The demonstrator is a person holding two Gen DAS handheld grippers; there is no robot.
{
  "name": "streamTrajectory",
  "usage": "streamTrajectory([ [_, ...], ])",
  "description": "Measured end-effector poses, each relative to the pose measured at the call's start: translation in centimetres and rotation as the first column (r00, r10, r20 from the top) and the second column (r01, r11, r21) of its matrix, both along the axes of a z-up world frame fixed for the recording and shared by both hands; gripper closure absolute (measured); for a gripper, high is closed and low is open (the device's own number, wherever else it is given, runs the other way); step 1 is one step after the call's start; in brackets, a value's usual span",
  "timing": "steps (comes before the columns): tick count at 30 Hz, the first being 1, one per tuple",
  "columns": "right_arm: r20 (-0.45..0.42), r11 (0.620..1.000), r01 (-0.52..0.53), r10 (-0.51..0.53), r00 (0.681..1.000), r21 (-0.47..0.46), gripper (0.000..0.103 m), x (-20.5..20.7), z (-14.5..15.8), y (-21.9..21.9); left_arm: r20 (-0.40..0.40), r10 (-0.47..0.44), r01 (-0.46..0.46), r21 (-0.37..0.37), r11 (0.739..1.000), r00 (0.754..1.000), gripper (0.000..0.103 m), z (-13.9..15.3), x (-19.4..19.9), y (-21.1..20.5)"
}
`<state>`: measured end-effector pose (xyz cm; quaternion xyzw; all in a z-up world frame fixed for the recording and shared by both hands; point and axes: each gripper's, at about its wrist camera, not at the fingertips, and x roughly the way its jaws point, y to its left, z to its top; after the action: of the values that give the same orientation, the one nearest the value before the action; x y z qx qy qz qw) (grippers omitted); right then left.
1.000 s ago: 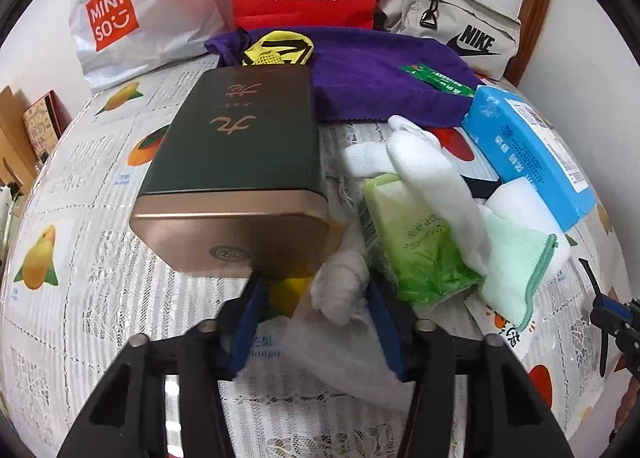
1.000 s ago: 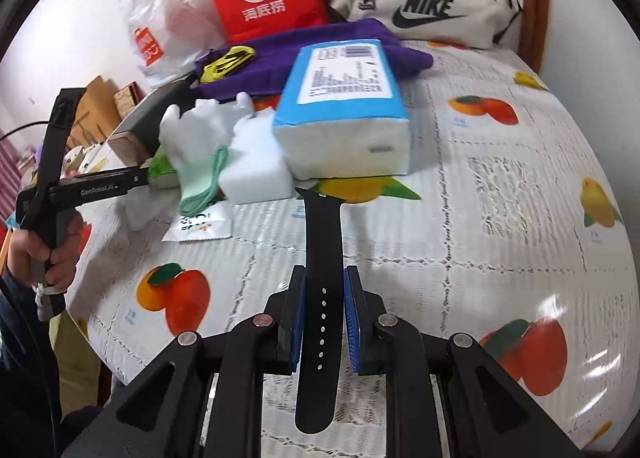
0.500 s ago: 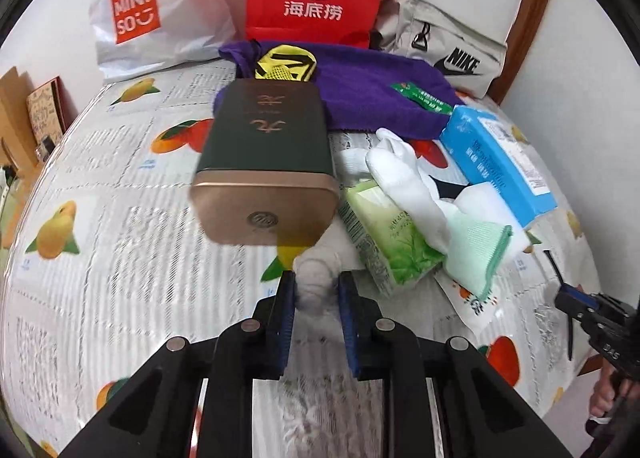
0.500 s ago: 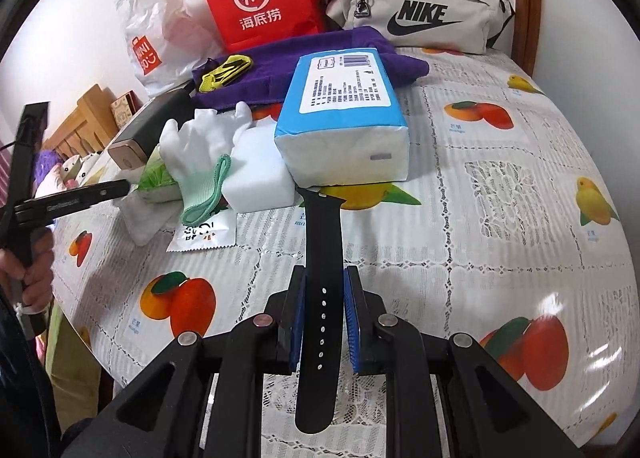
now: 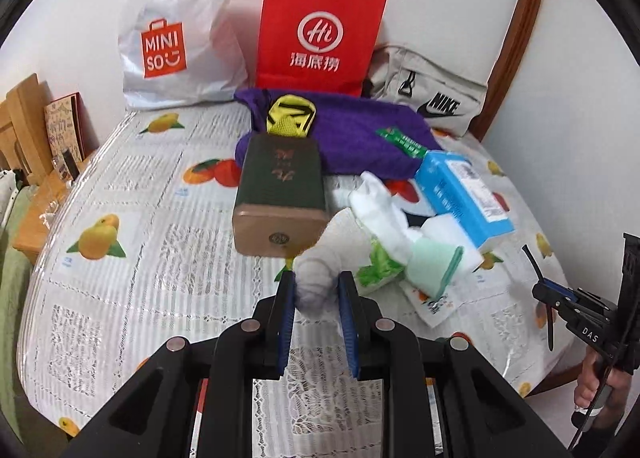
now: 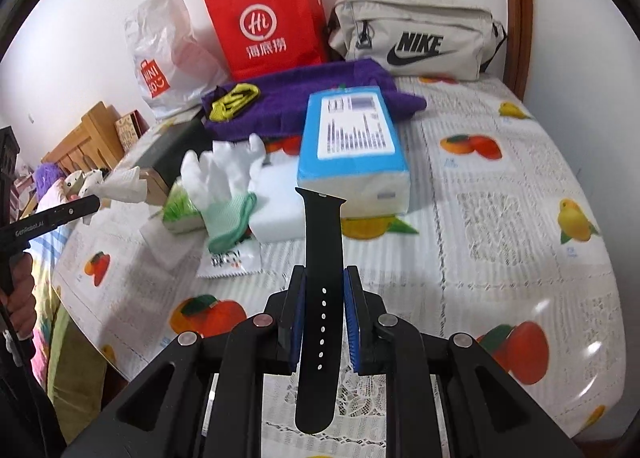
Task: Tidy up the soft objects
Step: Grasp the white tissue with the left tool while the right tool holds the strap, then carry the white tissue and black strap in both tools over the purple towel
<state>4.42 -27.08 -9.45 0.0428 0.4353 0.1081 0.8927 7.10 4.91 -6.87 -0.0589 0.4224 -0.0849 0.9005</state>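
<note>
Between your left tongs [image 5: 316,290]: crumpled white tissue [image 5: 320,270], pinched, lifted clear of tabletop [image 5: 132,258]. Right tongs [image 6: 323,298] clamp black watch strap [image 6: 322,258], raised. Step: carrying picked items. Next: choose grouping spot near white glove [image 6: 224,174]; lower, then spread tongs.

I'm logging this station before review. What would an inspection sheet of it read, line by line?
Surface: table under a fruit-print cover.
Job's things: white cloth, black strap, glove, purple towel.
Clutter: tissue pack, green box, red bag, Nike pouch.
Grippers: left gripper shut on the cloth; right gripper shut on the strap.
Cables: nothing seen.
Surroundings: white wall, wooden furniture.
</note>
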Motion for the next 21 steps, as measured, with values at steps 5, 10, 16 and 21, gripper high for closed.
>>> streamTrajectory([
  [5, 0.047, 1.0, -0.012, 0.011, 0.999, 0.008, 0.085, 0.7, 2.4, 0.3, 0.01, -0.002, 0.003, -0.013, 1.0, 1.0, 0.083, 1.3, 0.7, -0.4],
  [10, 0.08, 0.999, -0.032, 0.031, 0.996, 0.011, 0.085, 2.4, 4.2, 0.8, 0.029, 0.008, -0.008, -0.016, 1.0, 1.0, 0.083, 3.0, 1.9, -0.5],
  [16, 0.103, 0.998, -0.06, 0.057, 0.993, 0.025, 0.085, 5.5, 5.7, 1.6, 0.039, 0.028, -0.027, -0.023, 0.999, 0.999, 0.083, 4.3, 4.3, -0.3],
  [21, 0.114, 0.996, -0.086, 0.081, 0.99, 0.035, 0.085, 8.5, 5.7, 2.3, 0.022, 0.037, -0.036, -0.022, 0.999, 0.999, 0.083, 3.7, 6.9, -0.5],
])
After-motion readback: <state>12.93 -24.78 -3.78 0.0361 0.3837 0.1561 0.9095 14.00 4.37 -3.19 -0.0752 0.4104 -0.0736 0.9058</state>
